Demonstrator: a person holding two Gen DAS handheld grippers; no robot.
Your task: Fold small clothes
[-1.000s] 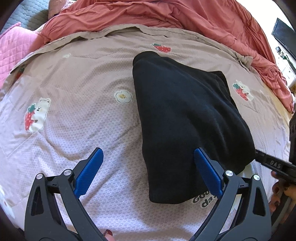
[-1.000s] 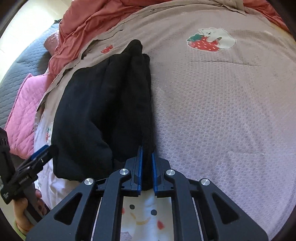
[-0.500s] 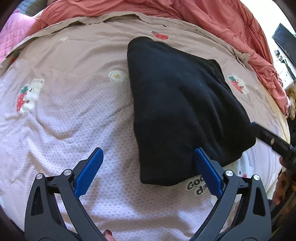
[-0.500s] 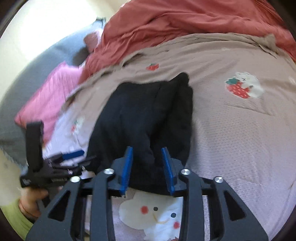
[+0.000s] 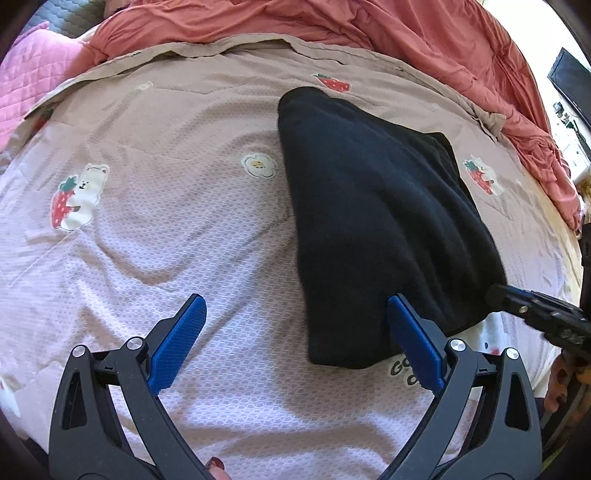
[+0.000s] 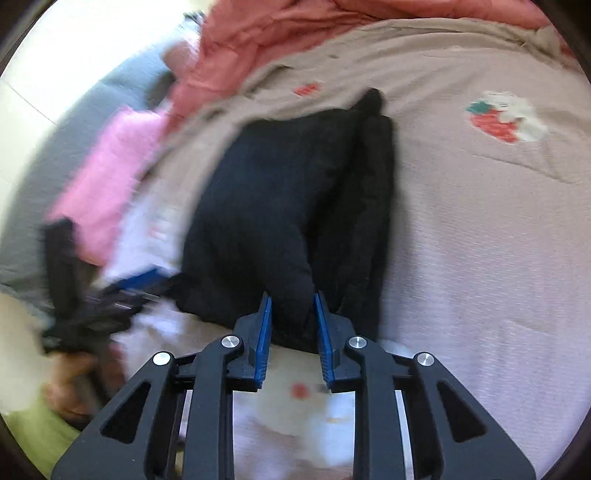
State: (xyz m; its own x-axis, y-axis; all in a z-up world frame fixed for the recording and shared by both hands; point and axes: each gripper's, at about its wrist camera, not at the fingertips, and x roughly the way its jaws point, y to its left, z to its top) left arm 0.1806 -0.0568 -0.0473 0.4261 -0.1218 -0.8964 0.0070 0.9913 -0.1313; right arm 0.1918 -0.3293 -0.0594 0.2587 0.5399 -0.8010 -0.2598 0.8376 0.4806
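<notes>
A black garment (image 5: 384, 229) lies folded lengthwise on the pink printed bedspread (image 5: 166, 229). My left gripper (image 5: 295, 332) is open wide and empty, just short of the garment's near edge, its right finger (image 5: 413, 343) over the garment's corner. In the right wrist view the garment (image 6: 288, 206) shows again, blurred. My right gripper (image 6: 292, 314) is open part way, and a fold of the garment's near edge sits between the jaws. The right gripper's tip also shows at the right edge of the left wrist view (image 5: 535, 314).
A crumpled red duvet (image 5: 332, 26) lies along the far side of the bed. A pink quilted pillow (image 5: 33, 70) is at the far left. A white printed patch (image 6: 306, 398) lies under the garment's near end. A dark screen (image 5: 569, 85) stands at the far right.
My right gripper has opened from shut on the garment's edge to part way open and swung, with blur. The left gripper stays open and has shifted slightly.
</notes>
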